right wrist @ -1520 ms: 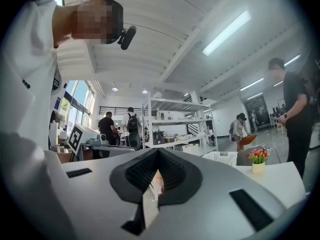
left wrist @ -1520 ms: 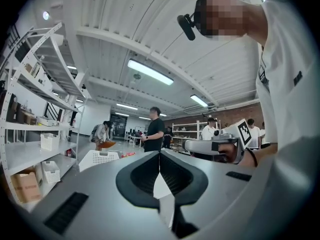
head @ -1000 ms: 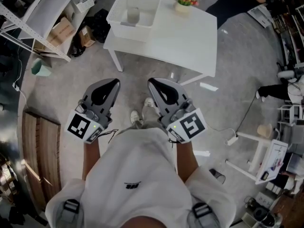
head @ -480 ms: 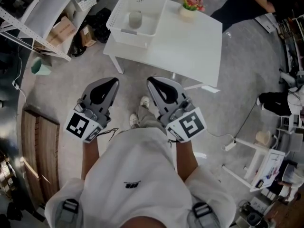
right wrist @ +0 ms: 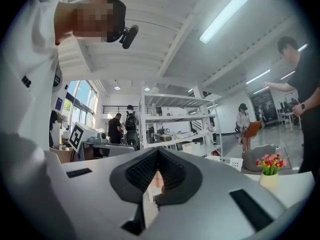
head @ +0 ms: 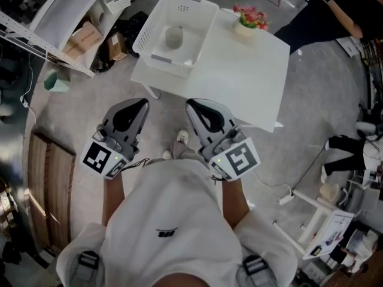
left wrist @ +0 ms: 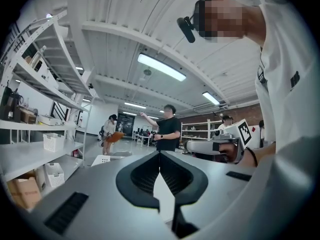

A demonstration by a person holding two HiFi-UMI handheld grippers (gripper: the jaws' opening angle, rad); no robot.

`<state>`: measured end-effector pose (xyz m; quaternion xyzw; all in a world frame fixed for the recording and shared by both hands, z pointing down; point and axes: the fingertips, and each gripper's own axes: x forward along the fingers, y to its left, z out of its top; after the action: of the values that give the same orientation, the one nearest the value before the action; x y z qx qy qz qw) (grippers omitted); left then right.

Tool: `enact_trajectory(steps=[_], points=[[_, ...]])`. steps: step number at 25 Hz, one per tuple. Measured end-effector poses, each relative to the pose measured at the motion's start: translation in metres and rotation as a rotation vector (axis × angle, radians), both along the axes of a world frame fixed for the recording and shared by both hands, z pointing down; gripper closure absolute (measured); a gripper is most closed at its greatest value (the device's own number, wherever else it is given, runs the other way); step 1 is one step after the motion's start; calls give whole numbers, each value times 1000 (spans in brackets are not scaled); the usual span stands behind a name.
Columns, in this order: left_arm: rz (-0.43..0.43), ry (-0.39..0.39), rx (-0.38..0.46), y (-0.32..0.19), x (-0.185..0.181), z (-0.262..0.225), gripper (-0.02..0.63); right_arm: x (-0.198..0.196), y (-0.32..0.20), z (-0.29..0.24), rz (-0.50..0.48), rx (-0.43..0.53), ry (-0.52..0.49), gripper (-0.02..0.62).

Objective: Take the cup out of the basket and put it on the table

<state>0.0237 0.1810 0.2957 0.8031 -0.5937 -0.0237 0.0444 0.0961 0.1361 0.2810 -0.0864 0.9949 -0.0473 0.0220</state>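
Walking up to the surface (head: 239, 70) is all that has changed over the last second. In the head view it and the white basket (head: 148, 27) have slid down from the top edge toward the middle of the frame and grown a little. Your two arms sit where they were, in the lower centre. The cup (head: 174, 36) stands upright on the basket floor, apart from the walls, in the upper middle of the frame. The basket rests on the upper-left corner of the surface, with the flowerpot (head: 246, 24) just to its right. Your left hand-held gripper (head: 142, 103) has its jaw tips meeting, with nothing between them. Your right hand-held gripper (head: 191, 104) is likewise closed and empty. Both point level and forward, well short of the near edge of the surface, with bare floor and your shoe (head: 182, 137) between you and it. So the task has not properly begun, and this is still the approach. You are near enough that another step or so should probably bring the basket within reach. Before you go in, open one set of jaws, since neither can take the cup as it stands. Come down from above, as the basket walls look too tall for a sideways entry. The right half of the surface is bare, which gives you plenty of room to set the cup down. A person in black (head: 311, 17) stands at the upper right, well apart from the basket.
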Motion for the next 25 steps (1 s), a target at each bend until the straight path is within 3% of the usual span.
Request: enact_trajectory(steps=[12, 25], points=[[-48, -17, -2, -53, -29, -3, 594, -26, -58, -4, -37, 0, -10, 588], [16, -11, -12, -123, -97, 6, 594, -98, -124, 6, 18, -12, -1, 588]])
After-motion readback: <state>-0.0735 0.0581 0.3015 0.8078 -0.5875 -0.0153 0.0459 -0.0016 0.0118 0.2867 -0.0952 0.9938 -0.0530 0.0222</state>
